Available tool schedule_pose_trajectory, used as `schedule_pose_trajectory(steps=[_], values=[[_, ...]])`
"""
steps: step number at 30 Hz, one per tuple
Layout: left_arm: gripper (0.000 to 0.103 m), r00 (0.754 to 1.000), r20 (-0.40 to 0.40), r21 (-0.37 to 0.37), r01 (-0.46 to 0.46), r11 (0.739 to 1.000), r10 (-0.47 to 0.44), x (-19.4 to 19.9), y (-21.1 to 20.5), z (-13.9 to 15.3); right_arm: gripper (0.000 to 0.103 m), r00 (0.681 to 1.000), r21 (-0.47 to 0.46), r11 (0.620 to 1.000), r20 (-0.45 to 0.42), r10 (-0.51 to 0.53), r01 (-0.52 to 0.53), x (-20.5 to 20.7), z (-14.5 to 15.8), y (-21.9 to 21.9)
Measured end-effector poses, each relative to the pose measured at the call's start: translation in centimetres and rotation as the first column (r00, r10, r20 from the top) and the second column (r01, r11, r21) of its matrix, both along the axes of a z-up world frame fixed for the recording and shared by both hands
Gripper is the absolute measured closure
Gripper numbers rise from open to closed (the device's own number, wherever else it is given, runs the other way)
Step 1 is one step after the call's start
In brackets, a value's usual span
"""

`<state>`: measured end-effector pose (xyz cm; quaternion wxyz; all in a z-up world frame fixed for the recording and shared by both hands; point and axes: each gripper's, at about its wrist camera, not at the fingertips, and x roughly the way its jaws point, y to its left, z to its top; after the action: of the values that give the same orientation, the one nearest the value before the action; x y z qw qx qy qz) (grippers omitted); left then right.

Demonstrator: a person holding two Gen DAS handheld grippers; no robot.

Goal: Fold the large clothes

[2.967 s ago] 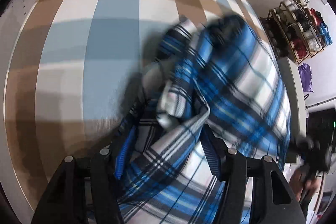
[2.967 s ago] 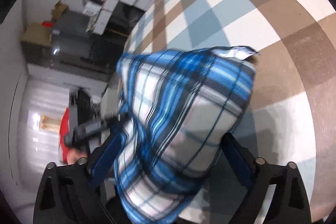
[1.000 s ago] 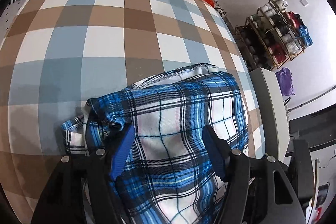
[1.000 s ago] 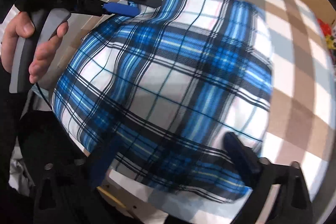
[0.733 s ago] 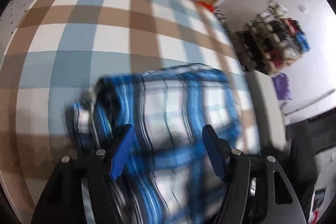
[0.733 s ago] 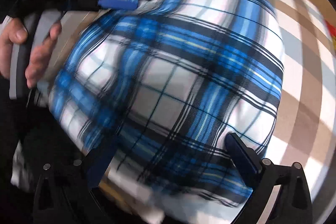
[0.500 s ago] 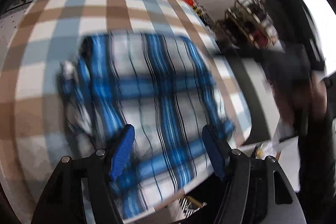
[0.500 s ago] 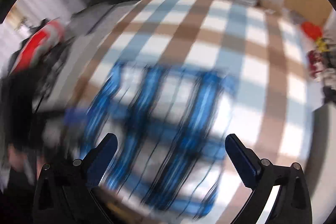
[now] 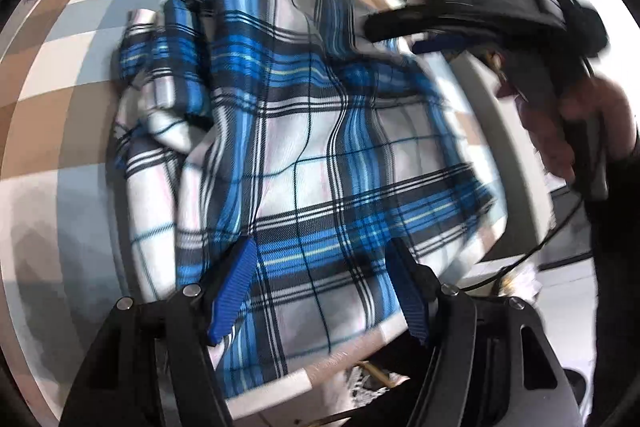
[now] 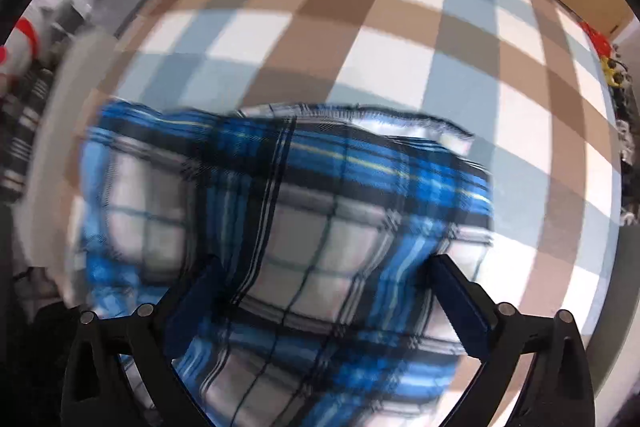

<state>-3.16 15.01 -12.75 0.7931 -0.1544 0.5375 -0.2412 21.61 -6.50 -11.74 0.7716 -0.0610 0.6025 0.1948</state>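
Mid-fold, between grasps, by my read. One garment on the table: a blue plaid garment [image 9: 304, 131], already doubled into a rough rectangle on the checked cloth [image 9: 80, 39]. It sits right under both tools and runs up to the table's near edge.

Left gripper [image 9: 320, 291]: jaws apart, nothing pinched. The fabric lies below and ahead of the blue pads [image 9: 234, 287]; I see no contact.

Right gripper [image 10: 328, 303]: jaws wide apart too, plaid beneath them. That view is motion-blurred, so I can't rule out a light touch, but no fabric is bunched between the pads. From the left view it's up and to the right of my left tool, in the person's hand [image 9: 568, 131], above the garment's far right corner.

The fold isn't tidy: there's a rumpled lump [image 9: 160, 83] ahead-left of the left tool, and a white stitched hem [image 10: 360, 115] pokes out ahead of the right tool.

Next move, as I judge it:
- pick two matching corners or edge points, one per tool
- close on all the layers there, not just the top one
- lift and carry over evenly, or flatten that lump first

Count:
- garments: 1
- grippers: 2, both empty
- hands in view: 1
- table covers: 1
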Motion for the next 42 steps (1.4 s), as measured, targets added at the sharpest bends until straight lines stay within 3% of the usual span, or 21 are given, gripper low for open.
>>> schedule_pose_trajectory(steps=[3,5,8,10,14,18,19,20,21,22,24,26,30,33,38,42], values=[[0.041,1.000,0.022,0.020,0.012,1.000,-0.012,-0.1,0.3,0.5,0.000,0.996,0.107,0.992,-0.052,0.071,-0.065,-3.8,1.6,-1.1],[0.041,1.000,-0.007,0.018,0.014,1.000,-0.014,0.3,0.3,0.0,0.000,0.987,0.134,0.985,-0.105,0.123,-0.109,-6.3,1.4,-1.2],[0.041,0.999,-0.036,0.012,0.006,1.000,-0.006,1.2,0.3,-0.8,0.000,0.971,0.194,0.974,-0.185,0.153,-0.117,-9.2,-0.6,-1.7],[0.041,0.999,-0.046,0.003,0.002,1.000,-0.002,0.8,0.8,-1.2,0.000,0.974,0.257,0.965,-0.199,0.108,-0.055,-9.5,-3.1,-2.8],[0.041,0.998,-0.047,-0.054,-0.049,0.997,0.047,0.7,2.9,-0.3,0.000,0.984,0.479,0.873,-0.175,-0.012,0.096,-9.4,-4.3,-5.8],[0.041,0.985,-0.009,0.014,-0.170,0.985,0.170,0.5,4.8,1.2,0.000,0.987,0.575,0.806,-0.147,-0.067,0.140,-10.6,-2.8,-8.6],[0.039,0.981,0.003,0.027,-0.195,0.980,0.195,0.5,5.0,1.5,0.000,0.990,0.600,0.787,-0.094,-0.107,0.142,-11.0,-1.4,-9.8],[0.033,0.977,0.029,0.025,-0.211,0.977,0.211,0.5,5.3,2.0,0.000,0.989,0.605,0.784,-0.050,-0.137,0.139,-11.2,-0.6,-10.6],[0.019,0.973,0.049,0.026,-0.228,0.973,0.227,0.7,5.6,2.3,0.000,0.986,0.604,0.785,-0.005,-0.166,0.135,-11.5,0.1,-11.2],[0.014,0.969,0.044,0.032,-0.243,0.969,0.242,0.9,5.7,2.2,0.000,0.976,0.589,0.797,0.060,-0.212,0.137,-11.8,1.1,-12.2],[0.014,0.970,0.010,0.038,-0.243,0.969,0.243,1.6,5.7,1.3,0.000,0.952,0.546,0.822,0.132,-0.275,0.162,-11.7,1.8,-13.3],[0.014,0.971,-0.049,0.063,-0.231,0.971,0.234,2.1,5.4,-0.2,0.000,0.936,0.508,0.837,0.148,-0.319,0.205,-10.9,1.4,-14.0],[0.014,0.966,-0.094,0.060,-0.234,0.970,0.239,2.5,5.9,-1.5,0.000,0.935,0.477,0.840,0.096,-0.341,0.257,-9.3,-1.3,-14.0],[0.013,0.971,-0.163,-0.065,-0.188,0.980,0.175,2.7,6.0,-2.1,0.000,0.945,0.457,0.849,0.053,-0.323,0.264,-8.0,-3.9,-13.4],[0.009,0.984,-0.103,0.031,-0.141,0.990,0.144,3.5,4.4,-1.5,0.000,0.961,0.496,0.835,0.000,-0.277,0.241,-7.7,-5.2,-13.6],[0.006,0.991,-0.051,0.147,-0.118,0.982,0.127,4.1,2.1,-1.1,0.000,0.977,0.591,0.780,-0.073,-0.201,0.205,-7.7,-5.7,-13.0]])
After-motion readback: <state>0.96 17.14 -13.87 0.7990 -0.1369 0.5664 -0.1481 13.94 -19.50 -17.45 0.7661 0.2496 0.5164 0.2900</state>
